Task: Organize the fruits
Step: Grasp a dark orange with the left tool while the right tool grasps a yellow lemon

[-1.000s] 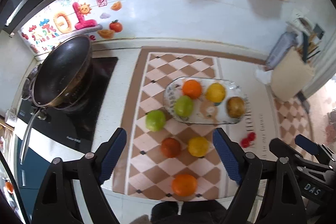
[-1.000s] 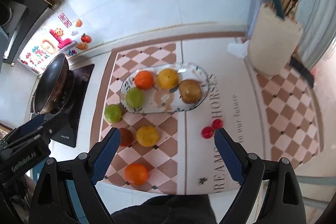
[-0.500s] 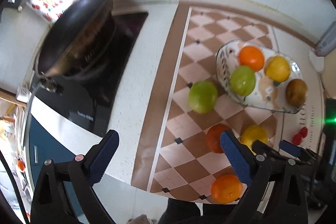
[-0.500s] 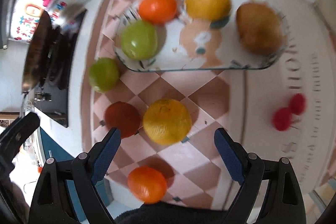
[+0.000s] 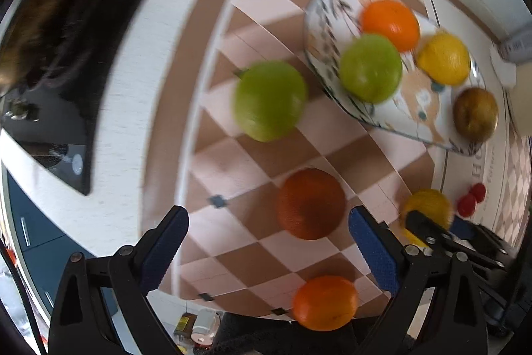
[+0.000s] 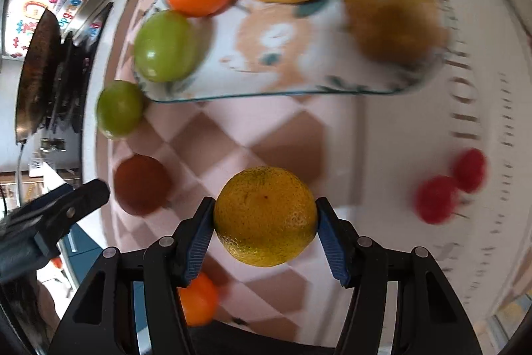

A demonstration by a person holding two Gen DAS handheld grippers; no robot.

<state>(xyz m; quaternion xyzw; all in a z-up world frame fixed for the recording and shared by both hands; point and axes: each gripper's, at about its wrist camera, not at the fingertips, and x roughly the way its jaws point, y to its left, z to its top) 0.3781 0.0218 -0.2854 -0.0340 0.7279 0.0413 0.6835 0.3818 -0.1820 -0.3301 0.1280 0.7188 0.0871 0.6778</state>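
On the glass plate (image 6: 382,90) lie four fruits, five beside it; right fingers (image 6: 327,237) have just closed onto the yellow orange (image 6: 265,216), left fingers (image 5: 166,247) spread.

Bright, even daylight — motion blur, fisheye-bent dark edges.

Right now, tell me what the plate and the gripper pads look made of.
Plate: looks like clear glass with a printed pattern; the rim is see-through and glossy.
Pads: probably blue rubber or soft plastic, matt and finely ribbed, here against the yellow fruit.
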